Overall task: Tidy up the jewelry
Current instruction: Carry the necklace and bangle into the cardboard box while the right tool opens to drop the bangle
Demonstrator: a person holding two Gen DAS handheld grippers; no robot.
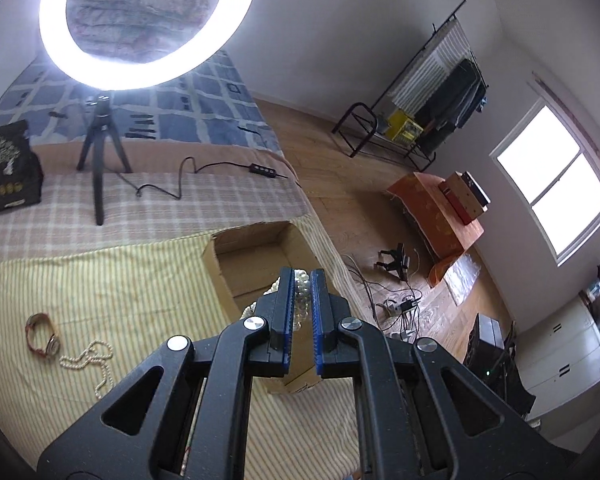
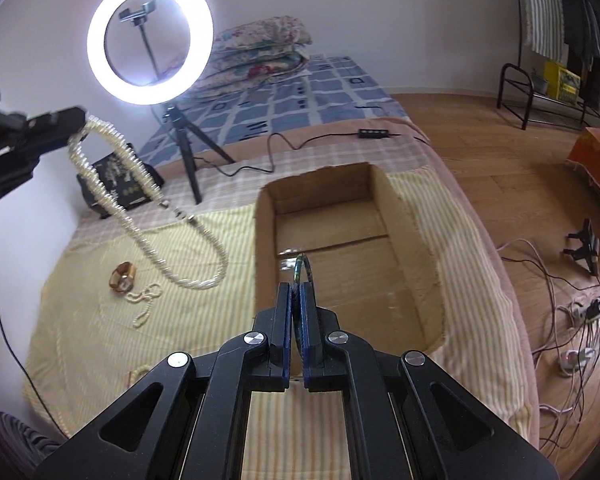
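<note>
Carefully, both grippers, the left gripper (image 1: 302, 280) with fingers clamped on the pearl necklace (image 2: 140, 168) and the right gripper (image 2: 300, 292) clamped on a bangle (image 2: 301, 266), are needing to hang over the cardboard box (image 2: 384, 184) at twelve o'clock before letting go.

Home bedroom, bed (image 2: 480, 240), folded quilts (image 2: 260, 48), clothes rack (image 1: 440, 92)

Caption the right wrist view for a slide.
Right hand-held gripper holds a bangle over the box; left hand-held gripper lifts a pearl necklace.
</note>
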